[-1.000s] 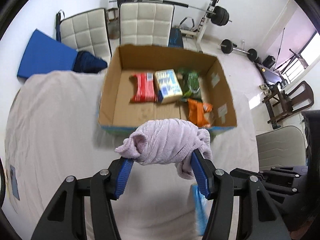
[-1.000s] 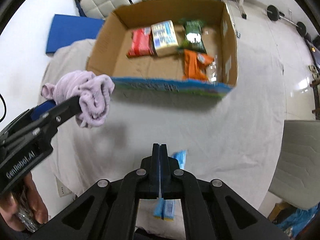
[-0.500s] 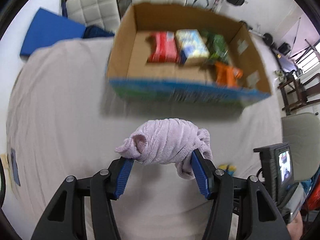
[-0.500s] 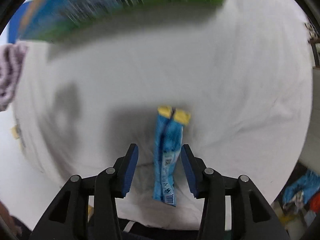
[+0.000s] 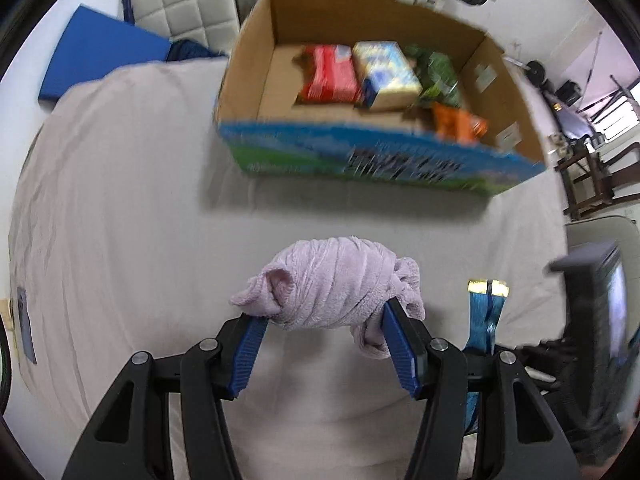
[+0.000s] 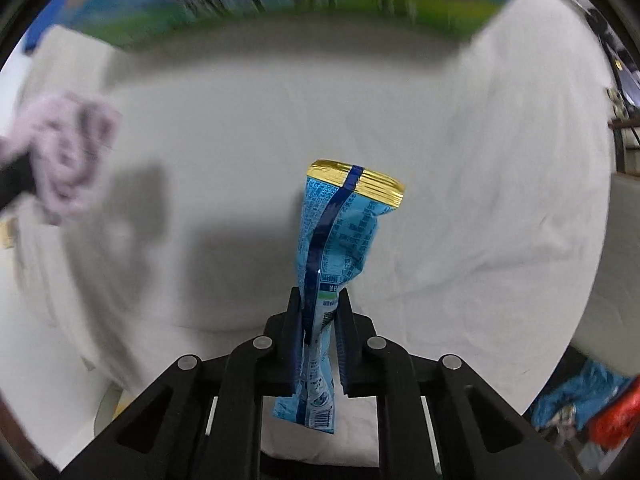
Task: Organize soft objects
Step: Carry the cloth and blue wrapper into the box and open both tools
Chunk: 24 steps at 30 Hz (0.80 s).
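Because the right gripper is closing at the bottom centre of its view, its jaws pinch the lower part of a blue packet. The packet rises up the middle of the frame to its gold end, which suggests it is being taken off the cloth-covered bench to join the others. In the left view, the left gripper sits at bottom centre, its blue pads squeezing a rolled lilac towel from both sides. The roll is gripped across its width, probably so it stays bundled. The same towel shows blurred at the left edge of the right view, so the two grippers are side by side and near each other. The packet also appears at the lower right of the left view, just beside that gripper's right finger, so the room between them is tight.

Farther up, bare cloth fills the middle of both frames, giving open room to move forward. Beyond it, in the upper centre of the left view, stands an open box with a printed blue and green front wall. Red, yellow, green and orange packs lie toward its far right; the near left floor looks free. That front wall is the edge to clear. The bench edge curves down the left side. Chairs stand beyond the box.
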### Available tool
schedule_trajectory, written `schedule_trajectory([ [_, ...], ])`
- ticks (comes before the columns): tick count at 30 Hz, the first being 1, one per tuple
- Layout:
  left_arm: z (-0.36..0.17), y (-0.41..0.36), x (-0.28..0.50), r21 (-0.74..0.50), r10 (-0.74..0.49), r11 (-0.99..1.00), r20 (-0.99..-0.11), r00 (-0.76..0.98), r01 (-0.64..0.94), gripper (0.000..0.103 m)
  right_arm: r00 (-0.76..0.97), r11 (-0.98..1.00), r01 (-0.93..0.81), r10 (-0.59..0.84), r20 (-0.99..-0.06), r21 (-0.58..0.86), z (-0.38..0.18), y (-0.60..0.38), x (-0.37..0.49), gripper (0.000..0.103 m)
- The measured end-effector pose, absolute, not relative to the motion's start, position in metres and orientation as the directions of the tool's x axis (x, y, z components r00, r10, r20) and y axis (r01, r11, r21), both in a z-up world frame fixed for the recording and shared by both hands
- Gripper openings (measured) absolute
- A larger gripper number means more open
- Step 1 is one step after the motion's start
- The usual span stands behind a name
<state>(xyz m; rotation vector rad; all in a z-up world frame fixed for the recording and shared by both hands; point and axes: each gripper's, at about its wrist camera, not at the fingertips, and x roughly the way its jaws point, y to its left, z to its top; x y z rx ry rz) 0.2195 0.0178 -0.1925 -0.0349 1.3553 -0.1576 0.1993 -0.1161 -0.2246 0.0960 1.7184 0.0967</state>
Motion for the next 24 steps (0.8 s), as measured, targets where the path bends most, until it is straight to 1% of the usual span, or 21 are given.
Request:
schedule_trajectory([
  [3, -0.158, 0.013, 0.232, -0.141, -0.168, 0.983, -0.95, 0.261, 0.121, 0.054, -0.053, 0.985, -0.016, 0.171, -0.984, 0.172, -0.161, -0.125, 0.232, 0.015],
  [7, -0.117, 0.011, 0.26, -0.159, -0.202, 0.976, -0.922, 0.331, 0.152, 0.054, 0.051, 0.978, -0.055, 0.205, -0.977, 0.202, -0.096, -0.136, 0.275, 0.015],
  [10, -0.093, 0.009, 0.29, -0.141, -0.199, 0.974, -0.903, 0.38, 0.175, 0.054, 0.116, 0.978, -0.063, 0.204, -0.972, 0.197, -0.064, -0.14, 0.309, 0.015],
  [12, -0.085, 0.009, 0.313, -0.123, -0.19, 0.974, -0.897, 0.399, 0.189, 0.054, 0.148, 0.981, -0.057, 0.194, -0.97, 0.187, -0.054, -0.145, 0.326, 0.015],
  [17, -0.094, 0.009, 0.364, -0.097, -0.17, 0.974, -0.91, 0.378, 0.206, 0.054, 0.172, 0.987, -0.006, 0.161, -0.972, 0.163, -0.059, -0.16, 0.382, 0.015],
  [20, -0.113, 0.009, 0.391, -0.098, -0.164, 0.974, -0.927, 0.338, 0.206, 0.054, 0.17, 0.99, 0.01, 0.139, -0.976, 0.143, -0.087, -0.154, 0.41, 0.015],
  [24, -0.151, 0.008, 0.415, -0.101, -0.15, 0.976, -0.952, 0.265, 0.191, 0.054, 0.142, 0.992, 0.032, 0.119, -0.983, 0.124, -0.119, -0.153, 0.443, 0.015],
])
